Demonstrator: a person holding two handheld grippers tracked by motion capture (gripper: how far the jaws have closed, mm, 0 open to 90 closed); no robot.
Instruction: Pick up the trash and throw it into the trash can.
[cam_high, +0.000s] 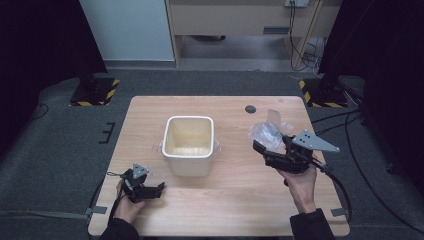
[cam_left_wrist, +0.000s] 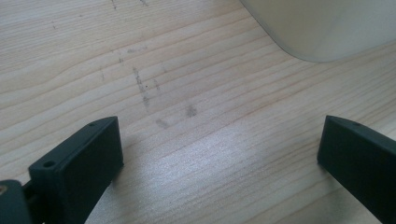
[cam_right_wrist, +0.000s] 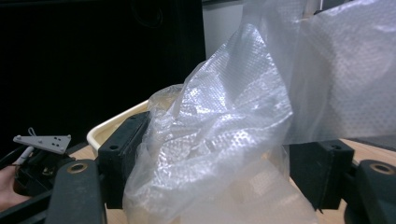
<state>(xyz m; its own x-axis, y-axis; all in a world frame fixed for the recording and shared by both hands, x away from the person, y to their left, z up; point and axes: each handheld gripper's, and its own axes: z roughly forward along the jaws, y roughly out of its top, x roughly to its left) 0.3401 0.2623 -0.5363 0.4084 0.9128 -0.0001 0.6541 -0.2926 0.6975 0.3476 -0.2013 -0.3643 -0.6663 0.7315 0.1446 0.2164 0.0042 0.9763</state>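
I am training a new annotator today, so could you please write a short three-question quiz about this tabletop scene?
1. True or false: the left gripper is holding the clear plastic bag.
2. Which thing stands near the middle of the wooden table? A) a white square bin B) a red bowl C) a metal pan
3. Fill in: in the left gripper view the jaws stand wide ____ over bare wood.

Key
1. False: the bag sits between the jaws of the right gripper, bunched and raised off the table; the right gripper view does not settle whether the jaws are clamped on it.
2. A, the white bin.
3. apart.
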